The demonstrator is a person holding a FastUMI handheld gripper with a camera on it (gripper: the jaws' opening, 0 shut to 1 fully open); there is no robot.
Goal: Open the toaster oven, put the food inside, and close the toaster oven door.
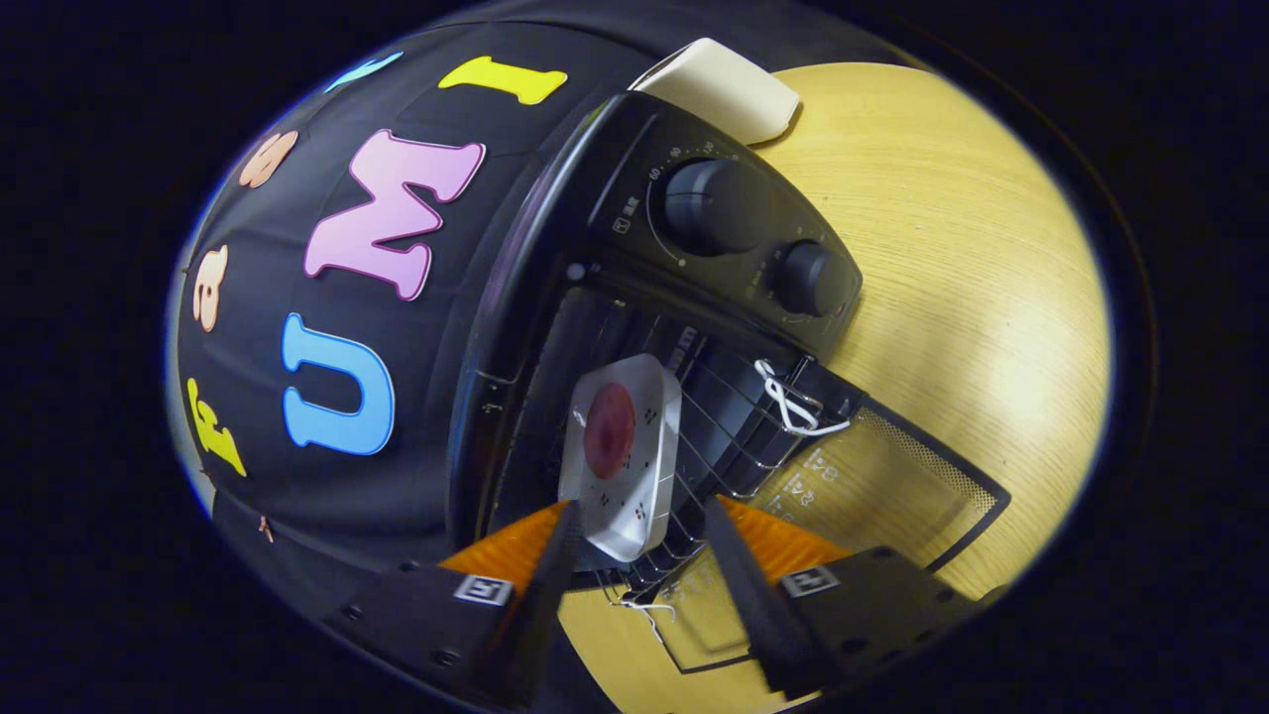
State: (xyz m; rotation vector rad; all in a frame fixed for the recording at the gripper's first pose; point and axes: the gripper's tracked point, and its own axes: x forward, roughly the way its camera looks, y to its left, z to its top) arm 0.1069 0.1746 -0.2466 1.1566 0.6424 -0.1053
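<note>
Since the plate (pixel 623 458) with food (pixel 609 430) rests on the toaster oven (pixel 694 297) rack (pixel 739 436), the gripper (pixel 639 531) gapes, its 2 fingers holding nothing, door (pixel 892 476) open.

Toaster oven (pixel 634 297) back and far side hidden behind its own front. Dial (pixel 716 206) markings too small to read. Plate (pixel 623 456) near corner covered by one of the fingers (pixel 548 585), contact unclear. Cream object (pixel 724 84) behind the oven mostly hidden, can't identify. Glass door (pixel 872 476) near end hidden behind the fingers.
</note>
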